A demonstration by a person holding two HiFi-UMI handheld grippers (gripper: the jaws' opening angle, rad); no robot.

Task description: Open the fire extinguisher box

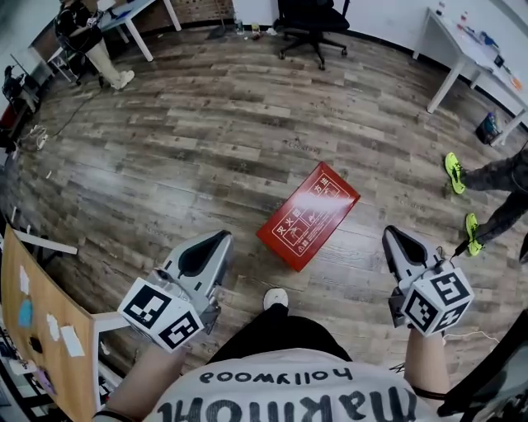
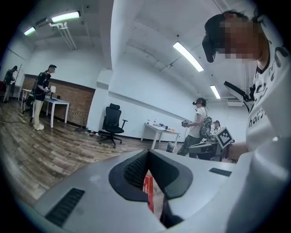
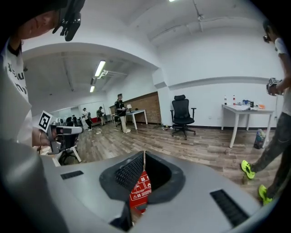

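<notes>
The fire extinguisher box (image 1: 309, 216) is a flat red case with white print, lying closed on the wooden floor ahead of me. My left gripper (image 1: 224, 236) hangs above the floor to the box's left with its jaws together and nothing in them. To the box's right my right gripper (image 1: 388, 232) is also shut and empty. Neither touches the box. In the left gripper view a strip of the red box (image 2: 148, 186) shows through the hollow behind the left gripper (image 2: 147, 151). The right gripper view shows the box (image 3: 140, 191) below the shut right gripper (image 3: 144, 153).
A person in bright green shoes (image 1: 454, 171) stands close on the right. A black office chair (image 1: 312, 21) and a white desk (image 1: 462, 49) stand at the far side. Another person (image 1: 91, 37) is far left. A wooden board (image 1: 33, 321) stands at my near left.
</notes>
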